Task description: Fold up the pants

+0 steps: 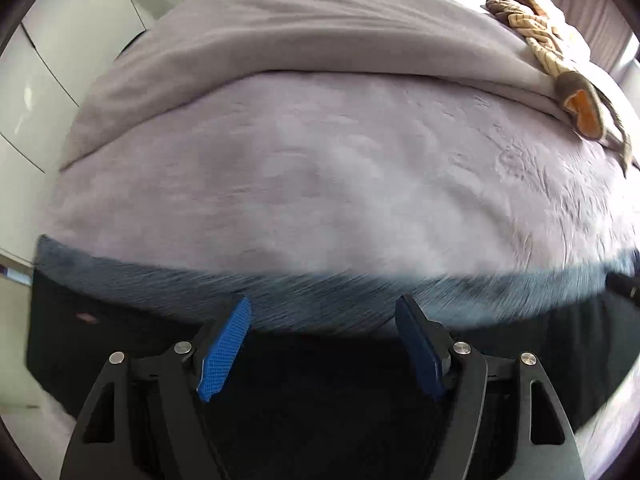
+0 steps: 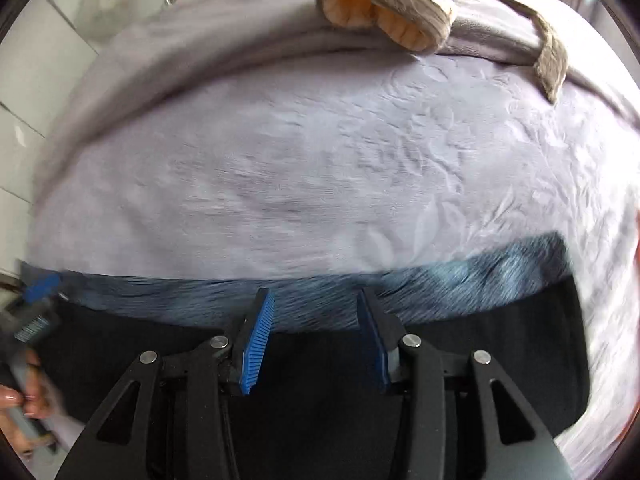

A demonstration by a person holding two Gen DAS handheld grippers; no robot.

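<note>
Denim, blue-grey and blurred in both wrist views, marks the pants (image 1: 320,296): they lie flat on the bed (image 1: 320,168) along its near edge, with a darker, almost black part (image 1: 120,332) nearer the cameras. Whether that dark part is a folded layer of the same garment or shadow cannot be told.

Left tongs (image 1: 322,340): spread, nothing between the blue pads (image 1: 224,352), hanging over the denim band near the bed's near-left part. Right tongs (image 2: 316,340): also spread, less widely, and empty, over the same band toward the near-right part. In the right wrist view the left tongs' handle and the hand (image 2: 24,396) holding it show at the left edge.

Judged step: both tongs have let go of the cloth or not yet taken it, so a fresh grasp for the next fold is likely.

Procedure, as advice:
- Place each tongs on a corner or hem, not mid-panel.
- Pinch all layers together so that none slips.
- Lift both sides evenly and keep the edge taut.
- Lay the fold with edges aligned, then smooth.

Beyond the pants, a grey blanket (image 1: 280,52) lies folded across the bed's far part, with a brown and orange garment (image 2: 384,12) at the far-right corner.
</note>
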